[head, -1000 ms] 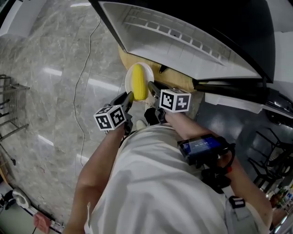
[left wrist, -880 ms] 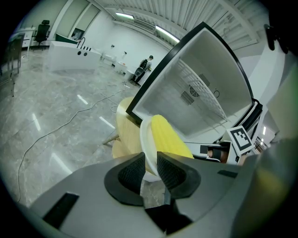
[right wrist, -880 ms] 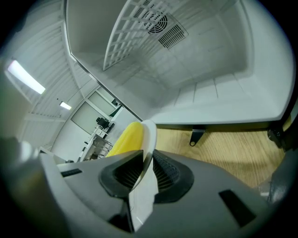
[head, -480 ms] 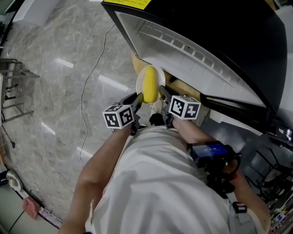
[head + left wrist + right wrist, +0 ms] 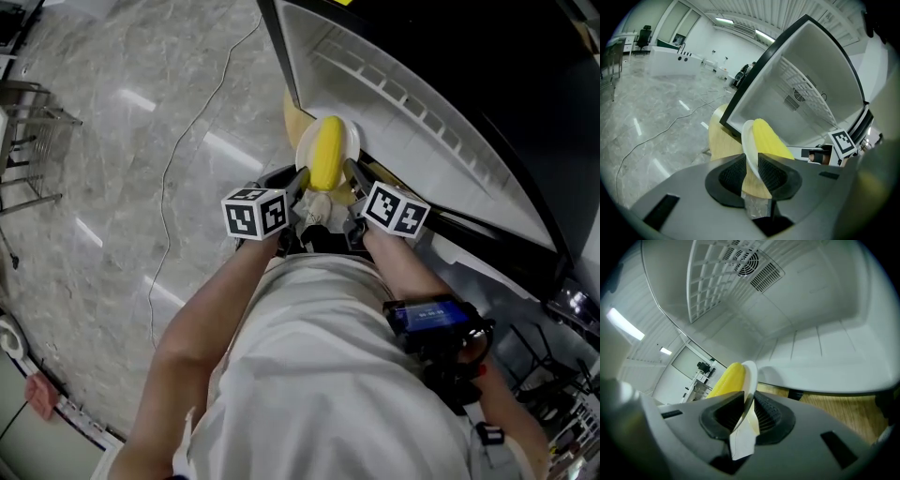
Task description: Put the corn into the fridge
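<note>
A yellow corn cob point(image 5: 326, 164) lies on a small white plate point(image 5: 352, 141), held in front of the open fridge point(image 5: 422, 122) with its white inside. My left gripper point(image 5: 300, 180) is shut on the plate's left rim and my right gripper point(image 5: 350, 175) is shut on its right rim. In the left gripper view the plate point(image 5: 749, 143) stands edge-on between the jaws of the left gripper point(image 5: 751, 171), with the corn point(image 5: 771, 140) to its right. In the right gripper view the plate point(image 5: 751, 373) is pinched in the right gripper point(image 5: 746, 411), the corn point(image 5: 724, 379) lying left of it.
A round wooden stand point(image 5: 292, 111) sits below the fridge's open front. A wire shelf point(image 5: 717, 277) and a fan vent point(image 5: 745, 258) show inside the fridge. A cable point(image 5: 183, 131) runs over the marble floor, and a metal rack point(image 5: 28, 141) stands at the left.
Both grippers, still shut on the plate, have carried the corn forward, closer to the fridge's opening. The fridge now fills more of the head view.
</note>
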Tool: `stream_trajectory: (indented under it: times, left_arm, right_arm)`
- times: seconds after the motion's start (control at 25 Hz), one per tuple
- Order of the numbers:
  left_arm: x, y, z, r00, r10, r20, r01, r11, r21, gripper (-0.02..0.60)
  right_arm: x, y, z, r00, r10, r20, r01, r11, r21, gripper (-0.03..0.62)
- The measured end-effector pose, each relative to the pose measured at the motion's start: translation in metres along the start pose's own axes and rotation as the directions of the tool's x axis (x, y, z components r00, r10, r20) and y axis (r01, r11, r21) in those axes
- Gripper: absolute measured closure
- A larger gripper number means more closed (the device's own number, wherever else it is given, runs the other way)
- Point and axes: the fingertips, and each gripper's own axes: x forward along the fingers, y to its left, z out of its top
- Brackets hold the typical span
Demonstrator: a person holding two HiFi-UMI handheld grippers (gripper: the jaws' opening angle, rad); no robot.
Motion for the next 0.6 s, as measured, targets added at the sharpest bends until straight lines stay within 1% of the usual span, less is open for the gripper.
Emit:
stream_trajectory:
  times: [0.44, 0.52, 0.6]
  left_arm:
    - [0.020, 0.000, 0.013, 0.999, -0.037, -0.014, 0.038, 0.998, 0.046, 0.500]
    - [0.024, -0.001, 0.016, 0.999, -0.046, -0.009, 0.046, 0.998, 0.041, 0.500]
    - [0.029, -0.004, 0.018, 0.998, -0.058, 0.001, 0.058, 0.998, 0.020, 0.501]
  right_arm:
    - [0.006, -0.013, 0.010, 0.998, -0.041, 0.057, 0.039, 0.998, 0.042, 0.537]
    - [0.006, -0.016, 0.013, 0.997, -0.045, 0.066, 0.042, 0.998, 0.045, 0.537]
    - [0.006, -0.020, 0.017, 0.996, -0.051, 0.073, 0.047, 0.998, 0.046, 0.537]
